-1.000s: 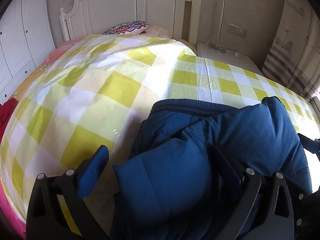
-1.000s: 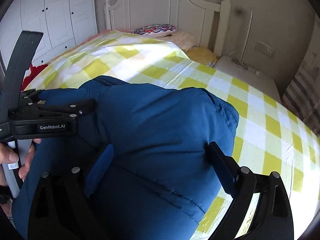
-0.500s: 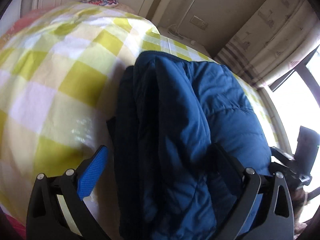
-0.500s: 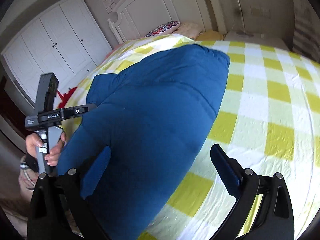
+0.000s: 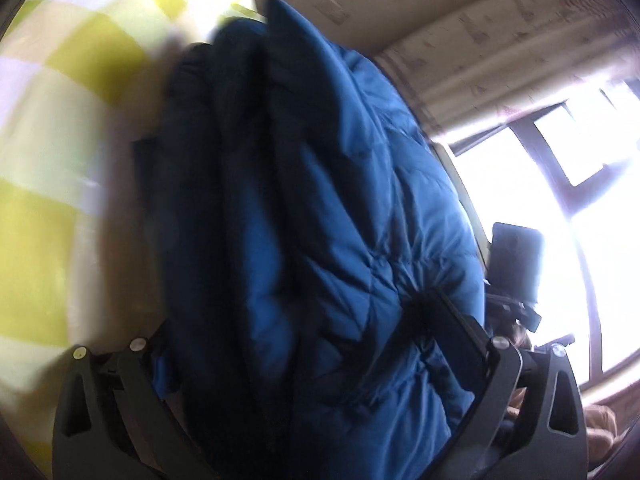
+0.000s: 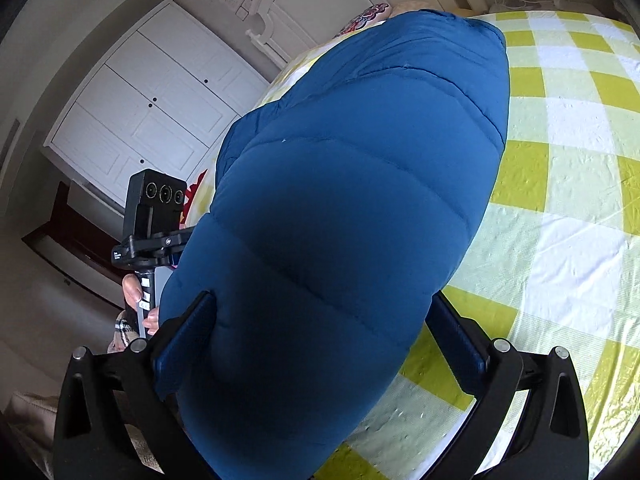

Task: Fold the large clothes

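A thick blue padded jacket (image 6: 352,184), folded into a bundle, fills both views above the yellow checked bed cover (image 6: 568,184). In the left wrist view the jacket (image 5: 328,216) shows its stacked folded layers edge-on, and my left gripper (image 5: 296,328) is shut on that bundle, its right finger pressed into the fabric. In the right wrist view my right gripper (image 6: 320,328) has both fingers against the bundle's sides, shut on it. The left gripper's body also shows in the right wrist view (image 6: 154,220), held by a hand at the jacket's left.
The bed cover (image 5: 44,184) lies to the left in the left wrist view. White wardrobe doors (image 6: 148,104) and the white headboard (image 6: 320,4) stand behind. A curtain (image 5: 500,52) and a bright window (image 5: 568,200) are on the right.
Both grippers have swung with the jacket between them, and the bundle has tilted up on edge. The left view has turned toward the window, the right view toward the wardrobe.
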`<action>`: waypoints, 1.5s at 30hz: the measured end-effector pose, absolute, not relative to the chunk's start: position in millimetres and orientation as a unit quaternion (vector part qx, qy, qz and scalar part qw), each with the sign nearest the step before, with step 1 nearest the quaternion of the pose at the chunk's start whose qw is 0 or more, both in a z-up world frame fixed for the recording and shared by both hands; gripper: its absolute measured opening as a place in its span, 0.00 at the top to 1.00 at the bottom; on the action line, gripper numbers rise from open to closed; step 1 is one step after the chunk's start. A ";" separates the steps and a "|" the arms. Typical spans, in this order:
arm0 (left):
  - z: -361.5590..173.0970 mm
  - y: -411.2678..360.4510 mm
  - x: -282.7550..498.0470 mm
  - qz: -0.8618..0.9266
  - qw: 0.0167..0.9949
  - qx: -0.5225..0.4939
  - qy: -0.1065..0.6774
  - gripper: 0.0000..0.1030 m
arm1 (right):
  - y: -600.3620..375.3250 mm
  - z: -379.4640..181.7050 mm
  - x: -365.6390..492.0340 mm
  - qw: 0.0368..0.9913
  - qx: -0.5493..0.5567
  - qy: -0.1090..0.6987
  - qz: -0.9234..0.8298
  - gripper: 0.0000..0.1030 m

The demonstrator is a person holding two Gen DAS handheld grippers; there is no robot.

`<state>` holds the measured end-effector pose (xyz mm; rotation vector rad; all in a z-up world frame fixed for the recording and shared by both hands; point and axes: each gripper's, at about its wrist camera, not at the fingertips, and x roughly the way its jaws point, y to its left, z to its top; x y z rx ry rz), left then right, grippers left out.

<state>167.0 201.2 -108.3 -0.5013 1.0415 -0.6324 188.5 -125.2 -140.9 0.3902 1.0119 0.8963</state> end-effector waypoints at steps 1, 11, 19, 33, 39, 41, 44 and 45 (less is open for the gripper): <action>-107.7 198.7 166.5 -0.292 0.794 -0.226 0.484 0.02 | -125.3 -139.9 186.5 0.766 0.177 0.460 0.412 0.04; -80.8 168.2 138.2 -0.259 0.853 -0.210 0.402 0.50 | -133.6 -96.5 147.8 0.874 0.049 0.336 0.348 0.34; -24.5 81.8 212.8 -0.291 0.878 -0.164 0.344 0.55 | -200.3 -50.0 182.7 0.933 -0.007 0.260 0.247 0.38; -89.5 -3.6 342.3 -0.255 0.847 -0.197 0.423 0.29 | -257.2 -81.9 267.0 0.943 0.013 0.317 0.096 0.16; -85.5 -2.1 328.1 -0.216 0.865 -0.196 0.407 0.21 | -176.8 -94.3 254.1 0.937 -0.107 0.315 0.102 0.16; -86.0 6.7 302.9 -0.194 0.875 -0.180 0.405 0.17 | -163.4 -100.7 243.9 0.944 -0.140 0.288 0.077 0.16; -58.9 7.2 267.0 -0.144 0.910 -0.116 0.371 0.15 | -183.0 -89.7 225.0 0.939 -0.100 0.312 0.104 0.16; -48.0 6.0 253.9 -0.121 0.925 -0.087 0.351 0.12 | -189.6 -84.9 215.4 0.936 -0.097 0.318 0.114 0.16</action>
